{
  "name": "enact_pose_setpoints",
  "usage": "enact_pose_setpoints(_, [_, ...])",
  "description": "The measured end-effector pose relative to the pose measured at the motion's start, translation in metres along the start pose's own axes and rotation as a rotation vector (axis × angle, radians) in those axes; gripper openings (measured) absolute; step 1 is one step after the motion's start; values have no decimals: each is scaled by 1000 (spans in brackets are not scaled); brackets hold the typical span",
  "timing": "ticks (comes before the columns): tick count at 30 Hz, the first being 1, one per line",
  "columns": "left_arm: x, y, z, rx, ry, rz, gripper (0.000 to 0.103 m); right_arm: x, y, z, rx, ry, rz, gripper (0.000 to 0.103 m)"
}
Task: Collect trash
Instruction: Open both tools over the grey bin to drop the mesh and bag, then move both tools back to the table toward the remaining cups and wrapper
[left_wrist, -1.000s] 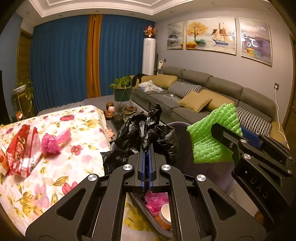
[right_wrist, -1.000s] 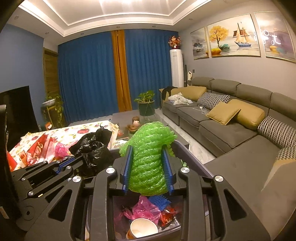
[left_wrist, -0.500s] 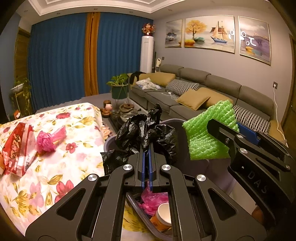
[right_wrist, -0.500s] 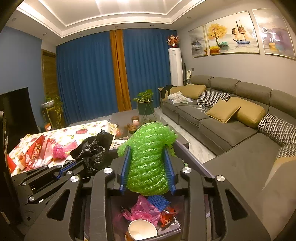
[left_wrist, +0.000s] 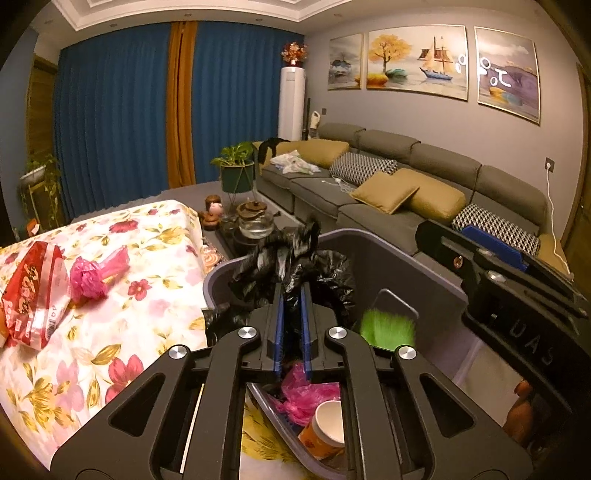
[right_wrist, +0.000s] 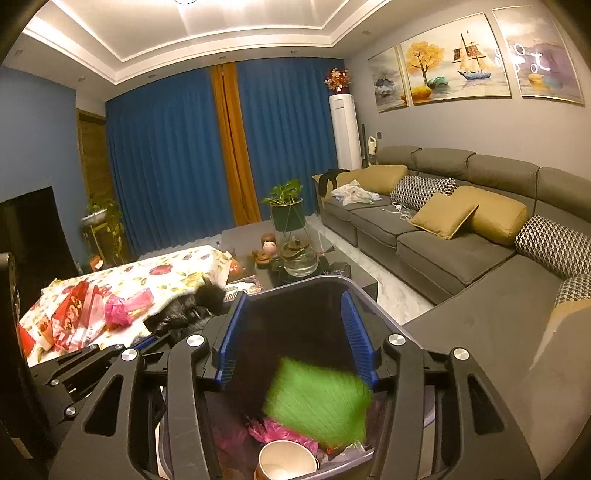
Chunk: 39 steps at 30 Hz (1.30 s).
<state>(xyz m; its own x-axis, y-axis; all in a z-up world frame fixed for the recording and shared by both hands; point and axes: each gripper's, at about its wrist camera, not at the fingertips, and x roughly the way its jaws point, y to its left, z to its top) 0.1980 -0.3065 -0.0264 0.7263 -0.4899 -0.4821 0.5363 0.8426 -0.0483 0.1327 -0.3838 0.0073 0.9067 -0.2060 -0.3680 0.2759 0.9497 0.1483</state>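
Observation:
My left gripper (left_wrist: 291, 314) is shut on a crumpled black plastic bag (left_wrist: 295, 262) and holds it over the near rim of a grey trash bin (left_wrist: 399, 273). My right gripper (right_wrist: 295, 332) is open and empty above the bin (right_wrist: 332, 284). A green foam wrap (right_wrist: 317, 400) is blurred in mid-fall inside the bin; it also shows in the left wrist view (left_wrist: 388, 328). The bin holds pink plastic (left_wrist: 306, 395) and a paper cup (left_wrist: 325, 424). A red snack bag (left_wrist: 29, 295) and a pink plastic wad (left_wrist: 92, 277) lie on the floral tablecloth (left_wrist: 129, 332).
A dark coffee table with a glass teapot (left_wrist: 255, 221) and small ornaments stands behind the bin. A potted plant (left_wrist: 236, 170) is beyond it. A long grey sofa (right_wrist: 461, 236) with cushions runs along the right wall.
My right gripper has opened and let go of the green foam wrap, which is dropping into the bin. My left gripper still holds the black bag, its jaws slightly wider.

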Motion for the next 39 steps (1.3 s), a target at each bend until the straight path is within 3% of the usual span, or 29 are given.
enact_pose_setpoints(4, [0, 0, -2, 10, 3, 6, 24, -1, -3, 1, 16, -2, -2, 54])
enact_pose_setpoints(6, [-1, -1, -2, 10, -2, 10, 44, -2, -4, 1, 24, -4, -4, 58])
enact_pose_setpoints(12, [-8, -2, -4, 19, -19, 17, 63, -6, -6, 2, 35, -13, -6, 63])
enact_pose_setpoints(21, [-25, 14, -9, 1, -20, 43, 74, -12, 2, -1, 14, -12, -26, 67])
enact_pose_setpoints(23, [-35, 23, -11, -5, -33, 71, 75, -13, 7, -3, 3, -7, -27, 68])
enact_pose_setpoints(25, [-42, 29, -12, -14, -40, 98, 77, -15, 10, -5, -1, -6, -24, 76])
enact_pose_setpoints(39, [-115, 103, -19, -107, -95, 253, 83, -38, 75, -9, -89, -11, 59, 80])
